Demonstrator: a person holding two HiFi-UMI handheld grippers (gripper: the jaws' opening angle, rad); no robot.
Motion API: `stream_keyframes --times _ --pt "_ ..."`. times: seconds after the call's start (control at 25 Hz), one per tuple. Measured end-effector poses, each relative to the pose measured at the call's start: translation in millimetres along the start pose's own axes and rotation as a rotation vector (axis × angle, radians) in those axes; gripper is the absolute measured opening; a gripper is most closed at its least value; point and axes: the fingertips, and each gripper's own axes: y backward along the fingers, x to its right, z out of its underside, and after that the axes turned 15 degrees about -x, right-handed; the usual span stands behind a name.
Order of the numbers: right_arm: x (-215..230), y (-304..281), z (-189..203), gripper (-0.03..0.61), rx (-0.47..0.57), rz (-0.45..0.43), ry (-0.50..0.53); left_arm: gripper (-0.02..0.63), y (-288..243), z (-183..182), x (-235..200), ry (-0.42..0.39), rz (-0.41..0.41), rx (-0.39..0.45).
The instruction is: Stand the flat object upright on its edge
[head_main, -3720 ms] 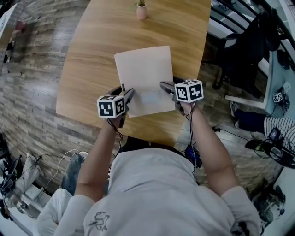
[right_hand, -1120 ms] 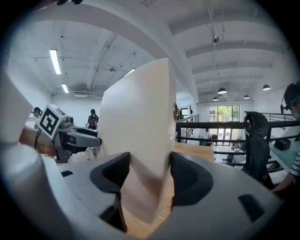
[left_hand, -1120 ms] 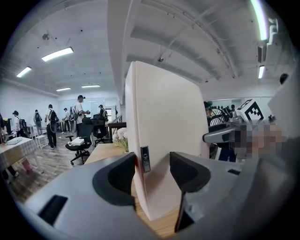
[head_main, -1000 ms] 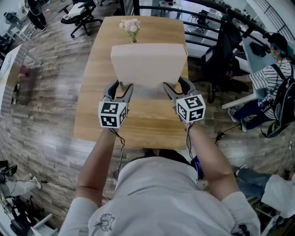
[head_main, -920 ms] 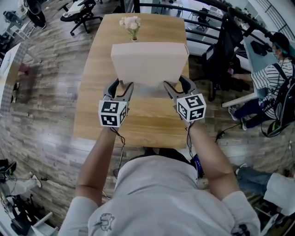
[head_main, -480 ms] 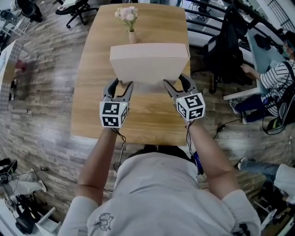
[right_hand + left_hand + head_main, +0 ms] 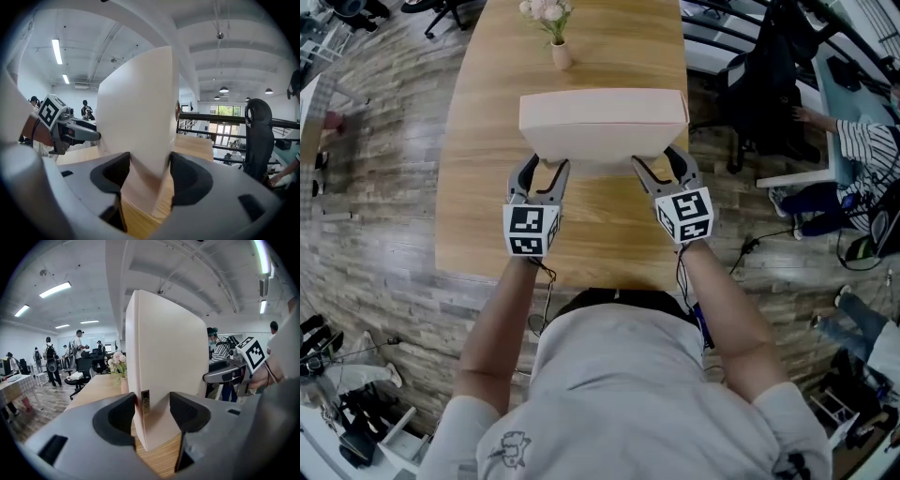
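The left gripper point(image 7: 543, 169) and the right gripper point(image 7: 657, 161) are each clamped on the near lower part of a pale pinkish-beige flat cardboard box point(image 7: 602, 122). Each has one jaw on either broad face. The jaws stand fairly wide only because the box's thickness fills the gap between the pads. The left gripper holds near the box's left end and the right gripper near its right end. This two-point hold likely keeps the long panel from swinging or twisting. In the left gripper view, a small dark label point(image 7: 145, 401) on the box's narrow side sits just beside the left pad. Both grippers point slightly downward and away from the person, whose forearms reach out from the bottom of the head view. A black-and-white marker cube point(image 7: 530, 231) sits on the back of each gripper. The box stands upright on its long edge, across the middle of a light wooden table point(image 7: 492, 220), with its top edge level. Its lower edge is at or very near the tabletop, but it is unclear whether it already rests there. Holding low on the box probably leaves that edge free to settle flat. Behind the box stands a small vase of pale flowers point(image 7: 560, 54), well apart from it. Beyond the table are a plank floor point(image 7: 375, 187), a black office chair point(image 7: 769, 84) and a seated person in a striped top point(image 7: 862, 141).
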Motion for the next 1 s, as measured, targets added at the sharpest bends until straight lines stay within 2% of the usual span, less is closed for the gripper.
stream_keyframes --times 0.2,1.0 --pt "5.2 -10.5 14.2 0.276 -0.027 -0.005 -0.011 0.236 -12.6 6.6 1.4 -0.018 -0.005 -0.004" --pt "9.4 -28.4 45.1 0.27 -0.075 0.002 0.001 0.236 -40.1 33.7 3.2 -0.006 0.01 -0.017"
